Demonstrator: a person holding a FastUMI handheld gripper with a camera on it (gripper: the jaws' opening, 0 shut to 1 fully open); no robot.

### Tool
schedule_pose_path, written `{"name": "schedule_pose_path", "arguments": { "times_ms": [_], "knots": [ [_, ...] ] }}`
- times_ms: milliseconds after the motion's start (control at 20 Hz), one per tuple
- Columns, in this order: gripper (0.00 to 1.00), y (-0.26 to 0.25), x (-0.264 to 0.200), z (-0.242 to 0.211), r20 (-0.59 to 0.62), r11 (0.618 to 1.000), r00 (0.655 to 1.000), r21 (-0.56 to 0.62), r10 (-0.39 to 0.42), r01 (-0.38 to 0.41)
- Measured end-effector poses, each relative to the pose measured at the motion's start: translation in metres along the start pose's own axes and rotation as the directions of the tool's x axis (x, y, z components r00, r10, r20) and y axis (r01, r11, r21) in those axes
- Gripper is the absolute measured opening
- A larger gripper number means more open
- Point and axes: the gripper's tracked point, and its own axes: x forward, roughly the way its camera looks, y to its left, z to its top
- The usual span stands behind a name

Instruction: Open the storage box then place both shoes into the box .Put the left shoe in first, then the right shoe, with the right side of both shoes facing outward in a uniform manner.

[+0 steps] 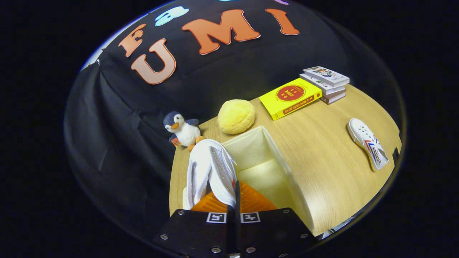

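— What's your tool doing?

— My gripper (235, 202) is clenched on the white canvas lace-up shoe (211, 172); both fingers pinch its upper edge, and it hangs over the near left part of the open cream fabric storage box (287, 168).

— And the other one?

— The second white sneaker with red and blue stripes (367, 143) lies on its side on the light wooden table (330, 168), well apart to the right. Far behind the box sit a plush penguin (182, 129) and a round yellow cushion (236, 116).
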Motion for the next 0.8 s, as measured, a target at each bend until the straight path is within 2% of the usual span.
{"name": "schedule_pose_path", "arguments": {
  "times_ms": [200,400,550,650,700,800],
  "knots": [
    [0.00,-0.007,0.022,-0.015,-0.022,0.997,0.997,-0.020,-0.075,0.074],
    [0.00,-0.003,0.041,-0.030,-0.042,0.996,0.995,-0.019,-0.085,0.084],
    [0.00,-0.006,0.056,-0.057,-0.104,0.994,0.989,-0.003,-0.105,0.105],
    [0.03,-0.003,0.060,-0.068,-0.154,0.996,0.984,-0.008,-0.088,0.088],
    [0.09,0.003,0.059,-0.061,-0.133,0.998,0.989,-0.020,-0.067,0.065],
    [0.70,0.000,0.050,-0.042,-0.068,0.992,0.994,-0.096,-0.085,0.078]
  ]
}}
